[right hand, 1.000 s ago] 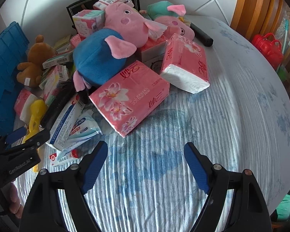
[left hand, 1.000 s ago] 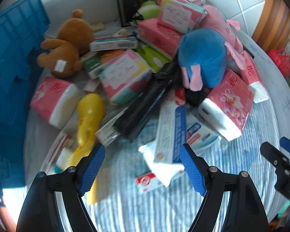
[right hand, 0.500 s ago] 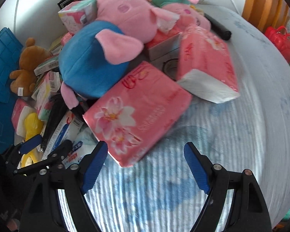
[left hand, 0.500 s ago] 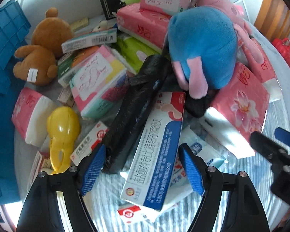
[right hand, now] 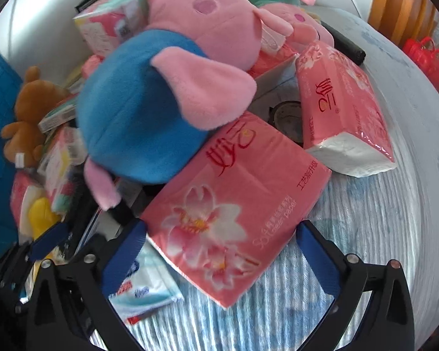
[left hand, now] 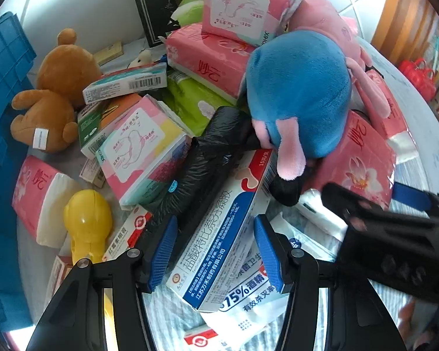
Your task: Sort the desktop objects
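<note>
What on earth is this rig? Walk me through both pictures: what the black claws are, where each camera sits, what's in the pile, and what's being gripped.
No robot here: a person holds a two-finger claw in each hand, with a fisheye camera on each looking along its blue-padded fingers. The left camera shows the left gripper, jaws just closing around a long blue-and-white medicine box; the pads look near its sides, though firm contact isn't clear. The right camera shows the right gripper, jaws just opened wide, straddling a pink tissue pack without pressing it. The striped cloth also holds a blue-and-pink plush pig, a brown teddy and a yellow toy.
</note>
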